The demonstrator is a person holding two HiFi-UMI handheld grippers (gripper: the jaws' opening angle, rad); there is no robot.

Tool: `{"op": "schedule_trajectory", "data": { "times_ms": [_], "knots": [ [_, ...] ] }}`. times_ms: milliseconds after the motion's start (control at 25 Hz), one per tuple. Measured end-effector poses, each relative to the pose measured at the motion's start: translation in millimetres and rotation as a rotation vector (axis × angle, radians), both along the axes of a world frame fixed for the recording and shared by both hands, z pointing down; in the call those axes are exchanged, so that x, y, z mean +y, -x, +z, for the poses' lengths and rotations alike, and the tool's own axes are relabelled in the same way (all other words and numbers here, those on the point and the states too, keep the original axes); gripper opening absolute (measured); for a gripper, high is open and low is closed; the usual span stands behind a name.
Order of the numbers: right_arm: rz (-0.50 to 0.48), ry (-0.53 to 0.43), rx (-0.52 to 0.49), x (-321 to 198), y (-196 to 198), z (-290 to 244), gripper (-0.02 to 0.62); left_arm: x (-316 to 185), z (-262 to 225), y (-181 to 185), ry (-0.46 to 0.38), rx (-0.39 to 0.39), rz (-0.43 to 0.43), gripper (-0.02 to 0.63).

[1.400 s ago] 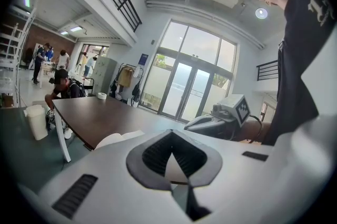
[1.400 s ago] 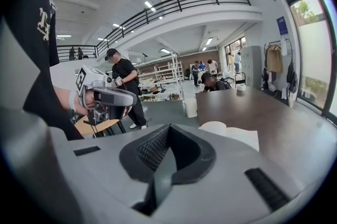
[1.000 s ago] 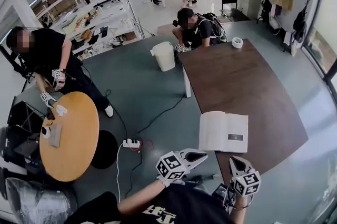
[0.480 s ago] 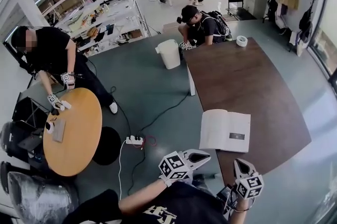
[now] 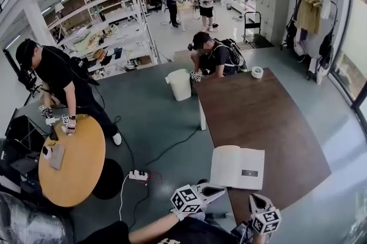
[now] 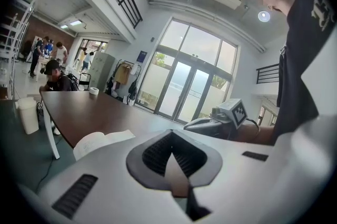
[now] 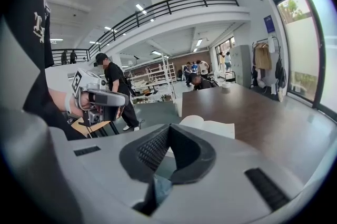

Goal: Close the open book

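Print on the open white paper book (image 5: 237,166) is too small to read. Just ahead of the left gripper (image 6: 171,138), its own grey body hides much of the book. The right gripper (image 7: 169,130) likewise covers the book's near edge ahead of it.

Left gripper (image 5: 221,190) jaws together, empty; right gripper (image 5: 254,198) likewise.

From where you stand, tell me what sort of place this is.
Likely a large lab or workshop hall: white metal shelving racks stacked with equipment, a long dark-brown wooden table and a round light-wood table, with several people at work around them.
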State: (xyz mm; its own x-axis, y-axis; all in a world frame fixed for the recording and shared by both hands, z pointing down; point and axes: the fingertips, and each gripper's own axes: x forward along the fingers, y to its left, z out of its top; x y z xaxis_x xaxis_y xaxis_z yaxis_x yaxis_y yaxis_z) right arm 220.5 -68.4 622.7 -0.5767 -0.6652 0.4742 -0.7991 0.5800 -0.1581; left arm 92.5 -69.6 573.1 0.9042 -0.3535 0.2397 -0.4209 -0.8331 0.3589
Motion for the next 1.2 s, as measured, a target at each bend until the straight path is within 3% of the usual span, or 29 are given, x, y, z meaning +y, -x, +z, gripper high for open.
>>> {"op": "schedule_trajectory", "data": {
  "times_ms": [360,880,1200],
  "knots": [
    [0.023,-0.031,0.051,-16,-13,-28,-0.012,-25,-19,-15,-0.027,0.065,0.006,0.006],
    [-0.006,-0.033,0.033,-8,22,-26,-0.012,-27,1,-2,0.014,0.079,0.012,0.006],
    [-0.011,-0.028,0.001,-16,42,-39,-0.012,-34,11,18,0.04,0.08,-0.031,0.006]
  ]
}}
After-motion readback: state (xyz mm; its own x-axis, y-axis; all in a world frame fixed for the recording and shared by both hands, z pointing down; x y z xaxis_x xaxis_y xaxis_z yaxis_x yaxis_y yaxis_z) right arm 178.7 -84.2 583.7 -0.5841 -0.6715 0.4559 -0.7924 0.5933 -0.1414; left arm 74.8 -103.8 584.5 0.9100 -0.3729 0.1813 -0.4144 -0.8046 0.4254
